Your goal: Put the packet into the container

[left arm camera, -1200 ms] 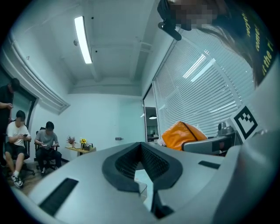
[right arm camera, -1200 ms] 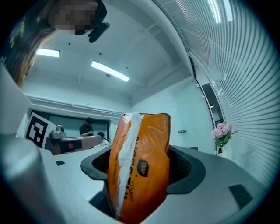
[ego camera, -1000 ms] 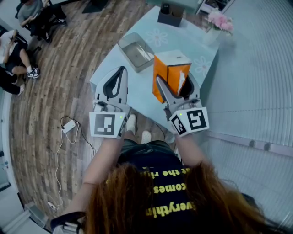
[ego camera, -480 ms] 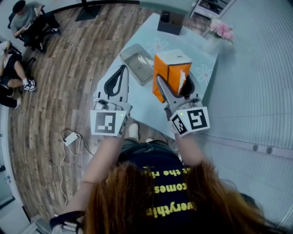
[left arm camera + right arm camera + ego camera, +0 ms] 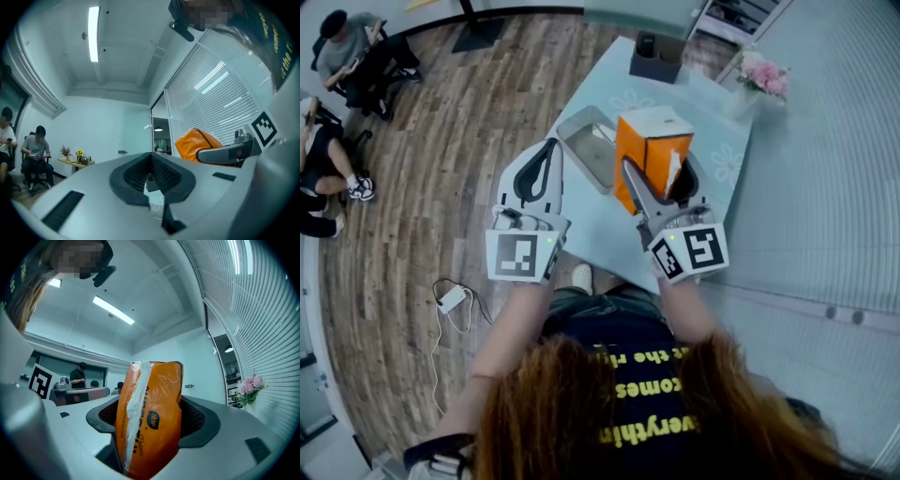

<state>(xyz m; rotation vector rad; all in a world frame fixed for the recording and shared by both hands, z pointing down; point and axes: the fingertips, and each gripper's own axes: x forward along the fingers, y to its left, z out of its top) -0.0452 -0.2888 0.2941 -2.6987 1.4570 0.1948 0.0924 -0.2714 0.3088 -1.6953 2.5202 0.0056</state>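
Container (image 5: 592, 148) by table (image 5: 703, 103) L edge. Packet (image 5: 652, 150) just R of it, betw. R gripper (image 5: 660, 167) jaws. Holder (image 5: 656, 58) at far edge, flowers (image 5: 766, 75) far-R corner. L gripper (image 5: 546, 150) L of container.

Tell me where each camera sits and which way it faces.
Head view: on the person's head, facing steeply down at table, container, left hand-held gripper and right hand-held gripper; hair, shirt, forearms show.
Left gripper view: on that hand-held gripper, looking along its shut jaws across the room; shirt top right.
Right gripper view: on that hand-held gripper, looking along jaws clamped on the orange packet; hair top left.
Shared: the packet shows in all three.
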